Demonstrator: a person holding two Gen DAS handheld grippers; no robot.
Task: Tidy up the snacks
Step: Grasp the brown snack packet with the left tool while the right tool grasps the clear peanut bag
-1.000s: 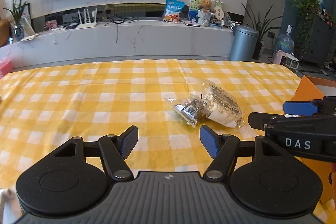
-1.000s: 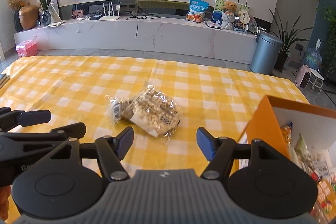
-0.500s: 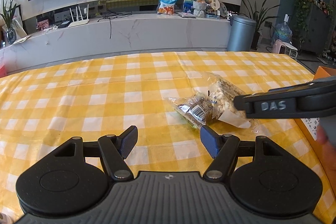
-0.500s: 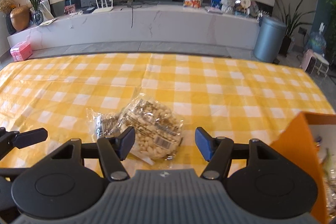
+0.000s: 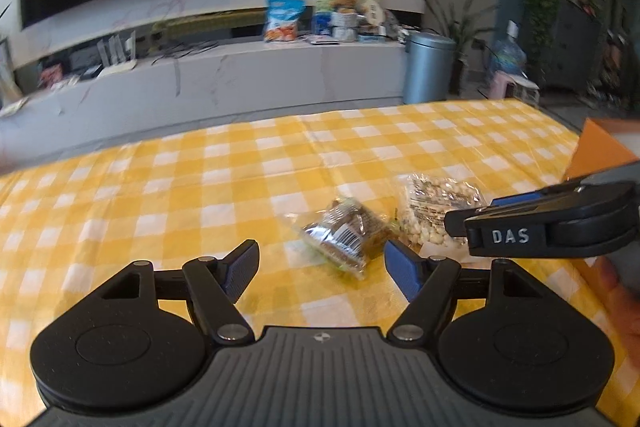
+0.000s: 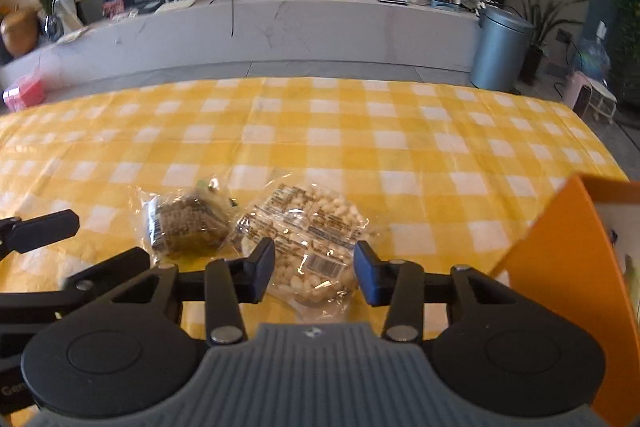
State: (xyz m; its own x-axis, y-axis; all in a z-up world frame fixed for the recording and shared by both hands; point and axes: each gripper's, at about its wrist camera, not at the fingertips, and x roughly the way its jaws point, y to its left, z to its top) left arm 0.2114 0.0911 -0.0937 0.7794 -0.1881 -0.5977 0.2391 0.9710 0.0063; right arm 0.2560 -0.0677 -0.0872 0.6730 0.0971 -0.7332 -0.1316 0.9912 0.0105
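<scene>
Two clear snack bags lie side by side on the yellow checked tablecloth (image 6: 360, 147). The pale peanut bag (image 6: 308, 243) sits right in front of my right gripper (image 6: 315, 273), whose open jaws straddle its near end without closing on it. The dark snack bag (image 6: 184, 227) lies to its left. In the left wrist view the dark bag (image 5: 344, 231) lies just ahead of my open, empty left gripper (image 5: 320, 269), and the peanut bag (image 5: 436, 211) is partly hidden behind the right gripper's body (image 5: 548, 223).
An orange box (image 6: 560, 267) with snacks inside stands at the table's right edge; it also shows in the left wrist view (image 5: 600, 151). Beyond the table are a white TV bench, a grey bin (image 6: 500, 55) and plants.
My right gripper has moved left and down over the peanut bag, which now lies between its open jaws. My left gripper has shifted closer to the dark bag. The bags have not moved.
</scene>
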